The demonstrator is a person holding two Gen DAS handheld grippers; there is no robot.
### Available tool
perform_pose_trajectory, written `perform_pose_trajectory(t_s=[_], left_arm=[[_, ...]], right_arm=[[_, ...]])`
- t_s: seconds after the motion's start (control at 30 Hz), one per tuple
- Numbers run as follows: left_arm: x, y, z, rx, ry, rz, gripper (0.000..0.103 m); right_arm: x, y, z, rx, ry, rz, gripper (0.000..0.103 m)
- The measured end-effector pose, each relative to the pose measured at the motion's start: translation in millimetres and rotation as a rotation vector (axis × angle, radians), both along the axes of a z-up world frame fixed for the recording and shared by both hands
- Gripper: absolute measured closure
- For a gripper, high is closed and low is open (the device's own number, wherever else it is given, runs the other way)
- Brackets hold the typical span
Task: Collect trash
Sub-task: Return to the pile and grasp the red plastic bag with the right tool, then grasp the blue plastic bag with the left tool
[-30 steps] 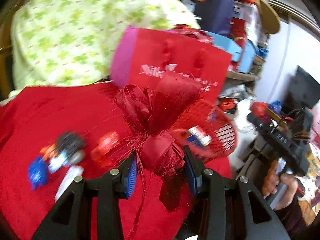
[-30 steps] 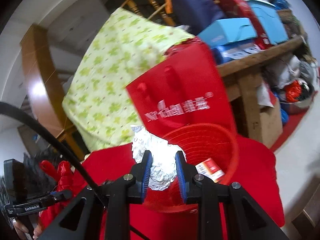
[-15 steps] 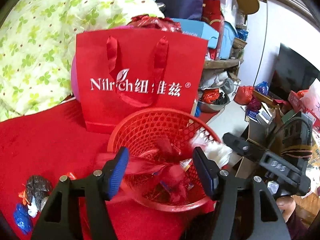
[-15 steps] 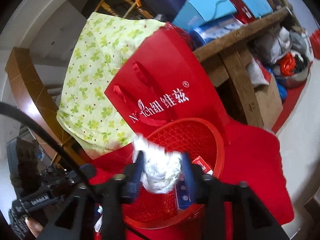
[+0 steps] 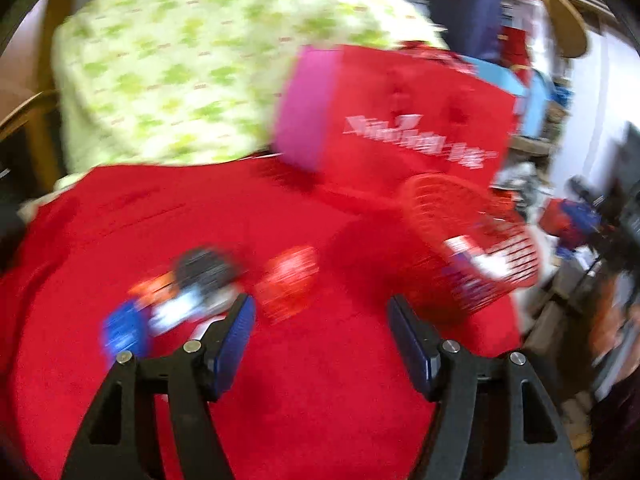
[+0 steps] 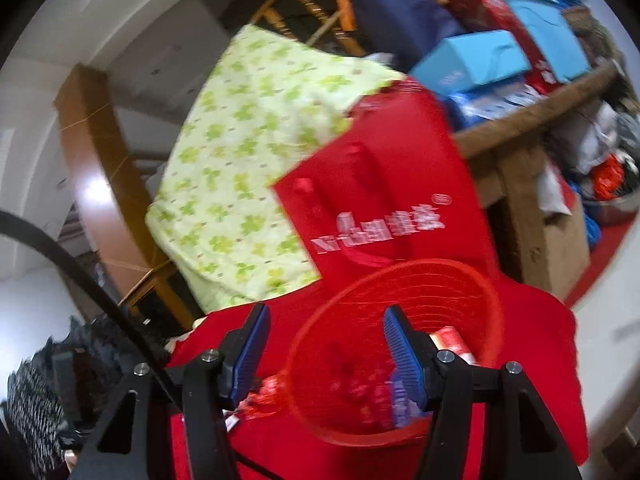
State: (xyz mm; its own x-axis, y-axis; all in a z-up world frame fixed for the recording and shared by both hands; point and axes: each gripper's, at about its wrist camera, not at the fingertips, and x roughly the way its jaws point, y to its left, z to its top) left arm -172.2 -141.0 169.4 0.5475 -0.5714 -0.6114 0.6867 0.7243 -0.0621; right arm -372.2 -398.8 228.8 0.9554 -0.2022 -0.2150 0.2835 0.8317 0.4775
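Observation:
My left gripper [image 5: 320, 320] hangs over the red cloth [image 5: 320, 400], its jaws opening with nothing between them. Just beyond its left finger lie blurred loose scraps: a red wrapper [image 5: 286, 284], a dark crumpled piece [image 5: 204, 268] and a blue piece [image 5: 124, 330]. The red mesh basket [image 5: 460, 208] stands to the right. My right gripper [image 6: 326, 336] is open and empty at the near rim of the basket [image 6: 440, 266]. Red ribbon scraps [image 6: 352, 384] and a red-and-white pack [image 6: 452, 338] lie inside. The foil ball is hidden.
A red paper bag [image 6: 380, 200] with white lettering stands right behind the basket. A green-patterned cloth [image 6: 248, 160] hangs over a chair behind it. A wooden shelf with boxes [image 6: 472, 60] fills the right. A black cable [image 6: 80, 276] crosses the lower left.
Both grippers went from shut to open. The red ribbon bow left my left jaws and the foil ball left my right jaws, over the basket. The left view has swung back to the scraps.

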Motion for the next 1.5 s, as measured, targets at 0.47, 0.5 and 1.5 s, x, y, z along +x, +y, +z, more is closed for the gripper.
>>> perform_pose_trajectory(t_s=[0.47, 0.5, 1.5], left_arm=[[23.7, 145.8, -65.5, 0.005, 0.088, 0.305, 0.034], [25.3, 147.1, -68.6, 0.005, 0.093, 0.308, 0.034], [185.1, 106.2, -98.1, 0.001, 0.216, 0.328, 0.034]], right_arm=[[111.1, 121.4, -27.7, -0.066, 0.209, 0.318, 0.040], [116.4, 125.4, -31.7, -0.069, 0.227, 0.329, 0.040], [330.4, 91.7, -159.6, 0.201, 0.636, 0.193, 0.041]])
